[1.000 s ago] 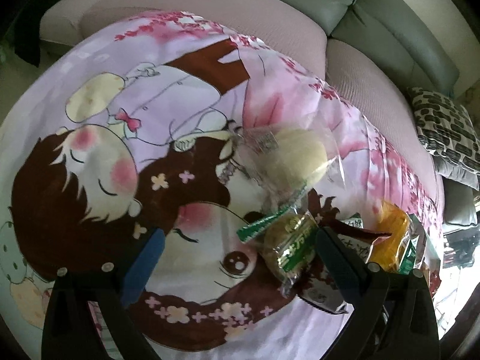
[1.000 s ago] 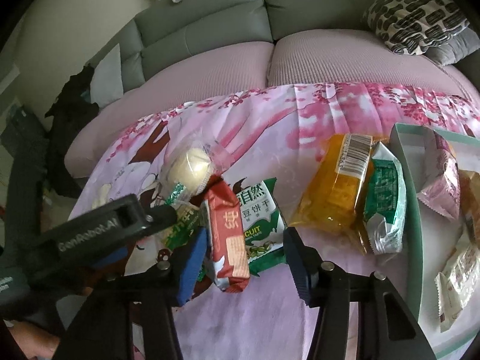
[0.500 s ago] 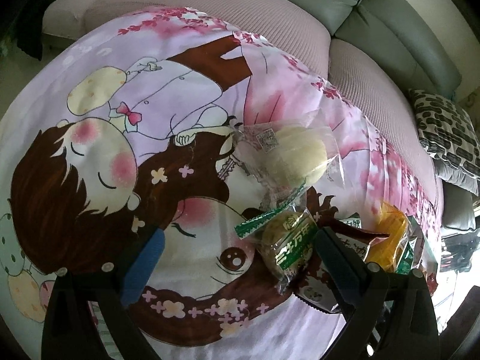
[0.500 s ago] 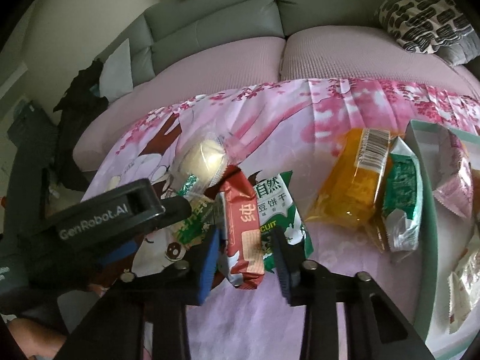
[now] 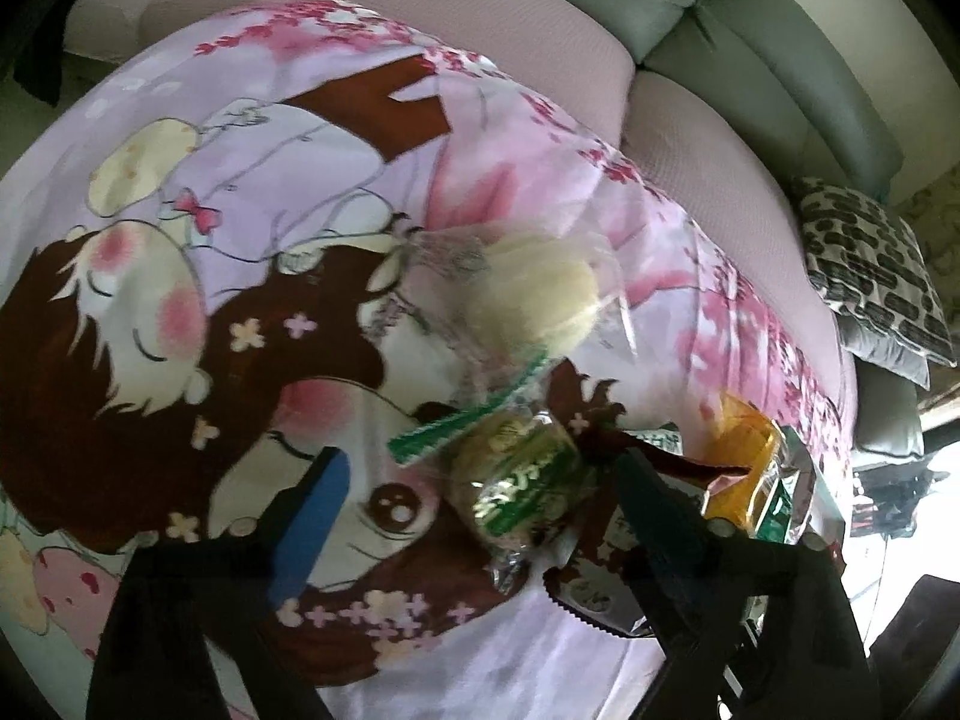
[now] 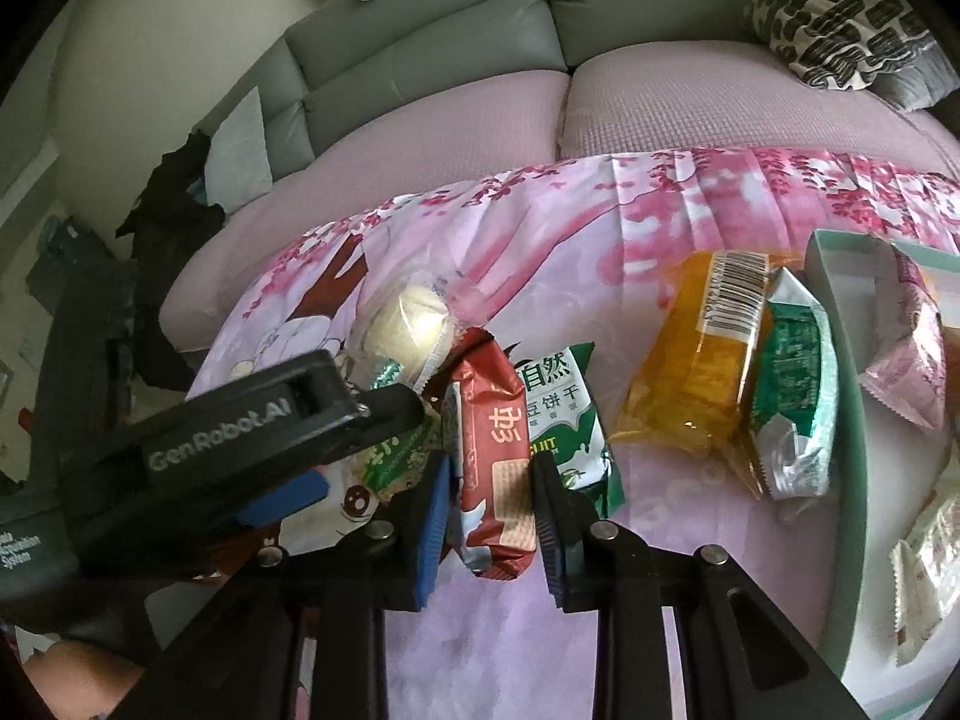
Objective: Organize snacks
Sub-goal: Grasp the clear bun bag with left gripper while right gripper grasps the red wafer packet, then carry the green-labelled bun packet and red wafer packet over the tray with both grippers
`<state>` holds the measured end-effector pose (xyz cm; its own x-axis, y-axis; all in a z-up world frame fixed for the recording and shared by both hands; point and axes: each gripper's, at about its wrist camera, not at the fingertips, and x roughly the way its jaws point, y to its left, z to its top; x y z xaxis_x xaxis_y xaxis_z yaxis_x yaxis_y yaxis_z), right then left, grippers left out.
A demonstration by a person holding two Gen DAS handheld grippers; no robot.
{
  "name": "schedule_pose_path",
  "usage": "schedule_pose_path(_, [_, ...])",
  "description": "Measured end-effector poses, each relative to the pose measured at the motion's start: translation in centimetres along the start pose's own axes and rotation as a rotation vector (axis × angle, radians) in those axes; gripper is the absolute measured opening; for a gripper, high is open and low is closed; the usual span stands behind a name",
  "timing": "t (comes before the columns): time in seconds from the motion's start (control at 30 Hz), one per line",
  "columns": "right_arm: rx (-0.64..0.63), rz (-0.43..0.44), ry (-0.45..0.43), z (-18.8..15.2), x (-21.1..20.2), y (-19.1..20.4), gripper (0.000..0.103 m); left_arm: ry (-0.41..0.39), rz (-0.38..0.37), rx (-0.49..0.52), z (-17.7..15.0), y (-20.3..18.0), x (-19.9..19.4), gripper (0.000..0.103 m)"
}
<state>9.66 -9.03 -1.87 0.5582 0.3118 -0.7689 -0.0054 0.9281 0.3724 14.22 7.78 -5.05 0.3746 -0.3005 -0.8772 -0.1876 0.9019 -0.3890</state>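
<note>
Snacks lie on a pink cartoon-print cloth (image 5: 252,252). My right gripper (image 6: 489,510) is shut on a red biscuit packet (image 6: 495,450), which stands between its blue pads. A green-and-white biscuit packet (image 6: 567,420) lies just right of it. My left gripper (image 5: 474,492) is open, its jaws on either side of a green-labelled clear-wrapped cake (image 5: 522,480), not touching it. A clear bag with a pale round bun (image 5: 540,300) lies beyond. In the right wrist view the bun (image 6: 411,324) sits behind the left gripper (image 6: 372,420).
An orange packet (image 6: 696,372) and a green-and-silver packet (image 6: 792,396) lie beside a mint-green tray (image 6: 852,480) at the right that holds several wrapped snacks. A pink-and-grey sofa (image 6: 480,60) with a patterned cushion (image 6: 840,18) stands behind the cloth.
My right gripper has closed from wide open onto the red biscuit packet. My left gripper has shifted slightly and stays open around the green-labelled cake.
</note>
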Motion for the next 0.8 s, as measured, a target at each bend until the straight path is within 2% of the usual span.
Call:
schedule_pose_path(0.07, [0.003, -0.002, 0.001, 0.1, -0.2, -0.2, 0.029, 0.008, -0.008, 0.009, -0.1, -0.5, 0.3, 0.083])
schedule_pose_path(0.43, [0.003, -0.038, -0.001, 0.3, -1.7, -1.1, 0.029, 0.020, 0.021, 0.004, -0.6, -0.9, 1.5, 0.083])
schedule_pose_path(0.6, [0.003, -0.088, -0.010, 0.4, -2.6, -1.9, 0.029, 0.017, 0.073, 0.031, -0.7, -1.7, 1.9, 0.083])
schedule_pose_path(0.8, [0.029, -0.103, -0.007, 0.5, -3.0, -3.1, 0.028, 0.010, 0.142, 0.083, -1.1, -3.0, 2.6, 0.083])
